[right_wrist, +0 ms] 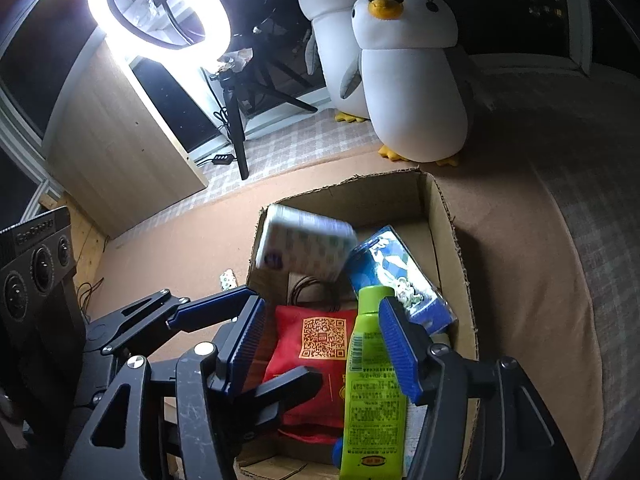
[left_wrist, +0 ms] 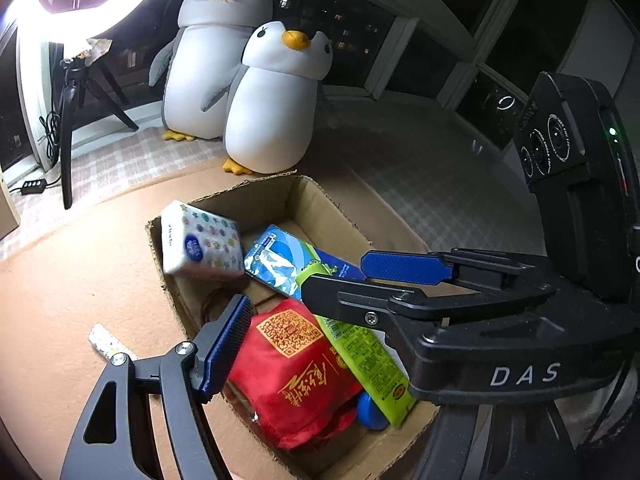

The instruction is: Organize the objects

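Observation:
An open cardboard box [left_wrist: 320,192] sits on the tan mat. Inside lie a red bag with a QR code [left_wrist: 296,372], a green bottle [left_wrist: 368,360] and a blue packet [left_wrist: 280,264]. A patterned tissue pack [left_wrist: 200,244] sits tilted at the box's far left corner and looks blurred in the right wrist view [right_wrist: 304,248]. My right gripper [right_wrist: 322,304] hovers open over the bottle and bag, its pads touching nothing. My left gripper [right_wrist: 284,334] stands open beside it at the box's left wall, one blue pad [left_wrist: 228,344] showing, its other finger hidden.
A small patterned packet [left_wrist: 106,342] lies on the mat left of the box. Two plush penguins [left_wrist: 276,100] stand behind it. A lit ring light [right_wrist: 160,8] on a tripod [right_wrist: 236,120] and a wooden cabinet [right_wrist: 120,140] are at the back left.

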Action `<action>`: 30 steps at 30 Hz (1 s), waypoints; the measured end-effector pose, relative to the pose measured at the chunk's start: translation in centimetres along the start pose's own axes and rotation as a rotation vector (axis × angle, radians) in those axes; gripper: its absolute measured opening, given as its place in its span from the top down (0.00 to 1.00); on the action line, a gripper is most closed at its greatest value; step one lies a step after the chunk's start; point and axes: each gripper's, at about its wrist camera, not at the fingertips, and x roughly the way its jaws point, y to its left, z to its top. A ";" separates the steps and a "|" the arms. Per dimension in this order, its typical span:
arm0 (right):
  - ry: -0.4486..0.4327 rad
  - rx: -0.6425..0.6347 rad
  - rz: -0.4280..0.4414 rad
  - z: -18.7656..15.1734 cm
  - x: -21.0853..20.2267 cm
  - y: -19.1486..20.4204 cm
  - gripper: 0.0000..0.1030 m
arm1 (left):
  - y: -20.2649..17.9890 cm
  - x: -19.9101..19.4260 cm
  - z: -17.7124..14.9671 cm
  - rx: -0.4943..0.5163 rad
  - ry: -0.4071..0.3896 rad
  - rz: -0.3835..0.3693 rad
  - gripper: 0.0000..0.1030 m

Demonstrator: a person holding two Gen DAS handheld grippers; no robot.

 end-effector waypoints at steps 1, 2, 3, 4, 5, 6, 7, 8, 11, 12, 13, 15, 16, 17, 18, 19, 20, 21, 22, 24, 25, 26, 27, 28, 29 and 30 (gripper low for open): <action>-0.003 0.004 0.001 -0.1 -0.1 0.1 0.46 | -0.1 -0.2 -0.1 0.003 0.000 0.001 0.27; -0.007 0.006 -0.001 -0.2 -0.2 0.2 0.45 | -0.1 -0.5 -0.3 0.009 0.000 0.002 0.27; -0.011 0.005 -0.004 -0.4 -0.3 0.3 0.45 | -0.1 -0.7 -0.4 0.014 0.000 0.005 0.27; -0.014 0.002 -0.007 -0.5 -0.4 0.5 0.45 | -0.2 -0.9 -0.5 0.020 -0.002 0.011 0.27; -0.020 -0.001 -0.013 -0.7 -0.6 0.8 0.44 | -0.2 -1.3 -0.7 0.024 -0.006 0.020 0.27; -0.026 -0.005 -0.020 -0.8 -0.8 1.1 0.44 | -0.1 -1.7 -0.9 0.026 -0.009 0.026 0.27; -0.031 -0.008 -0.025 -1.0 -1.0 1.3 0.44 | 0.2 -2.1 -1.1 0.023 -0.010 0.029 0.27; -0.038 -0.014 -0.031 -1.1 -1.2 1.7 0.44 | 0.2 -2.4 -1.3 0.020 -0.010 0.031 0.27; -0.062 -0.027 -0.046 -1.8 -1.9 2.6 0.42 | 1.0 -3.6 -2.0 0.012 -0.015 0.044 0.27; -0.071 -0.027 -0.047 -2.0 -2.1 2.8 0.42 | 1.4 -4.1 -2.4 0.010 -0.017 0.049 0.27; -0.076 -0.025 -0.044 -2.2 -2.2 3.0 0.41 | 1.5 -4.5 -2.6 0.009 -0.018 0.051 0.27; -0.086 -0.014 -0.037 -2.8 -2.5 3.4 0.41 | 2.1 -5.4 -3.2 0.007 -0.020 0.062 0.27; -0.090 -0.010 -0.037 -3.0 -2.6 3.5 0.41 | 2.4 -5.7 -3.5 0.007 -0.021 0.067 0.27; -0.095 -0.008 -0.038 -3.3 -2.7 3.7 0.41 | 2.7 -6.0 -3.7 0.005 -0.022 0.073 0.27; -0.099 -0.007 -0.041 -3.6 -2.7 3.9 0.41 | 3.0 -6.4 -4.0 0.003 -0.022 0.076 0.27; -0.103 -0.006 -0.044 -3.9 -2.8 4.2 0.41 | 3.3 -6.8 -4.3 0.000 -0.023 0.078 0.27; -0.107 -0.004 -0.045 -4.2 -2.8 4.3 0.41 | 3.5 -7.0 -4.4 -0.003 -0.024 0.080 0.27; -0.112 -0.001 -0.047 -4.6 -2.9 4.5 0.41 | 3.9 -7.5 -4.8 -0.006 -0.026 0.083 0.27; -0.115 0.002 -0.048 -4.9 -2.9 4.7 0.41 | 4.0 -7.7 -5.0 -0.004 -0.023 0.086 0.27; -0.127 0.008 -0.046 -5.6 -3.0 5.0 0.40 | 4.5 -8.3 -5.6 -0.004 -0.020 0.096 0.27; -0.134 0.009 -0.047 -5.9 -3.1 5.2 0.40 | 4.6 -8.4 -5.7 -0.005 -0.019 0.098 0.27; -0.137 0.007 -0.047 -6.3 -3.2 5.5 0.40 | 4.9 -8.7 -6.0 -0.007 -0.018 0.101 0.27; -0.137 0.003 -0.049 -6.5 -3.2 5.7 0.40 | 5.2 -9.0 -6.3 -0.011 -0.016 0.104 0.27; -0.136 0.000 -0.054 -6.8 -3.2 6.0 0.40 | 5.4 -9.1 -6.4 -0.012 -0.015 0.107 0.27; -0.138 0.002 -0.056 -7.2 -3.3 6.1 0.40 | 5.7 -9.3 -6.6 -0.015 -0.013 0.112 0.27; -0.141 0.007 -0.055 -7.5 -3.4 6.3 0.40 | 6.1 -9.5 -6.9 -0.018 -0.010 0.118 0.27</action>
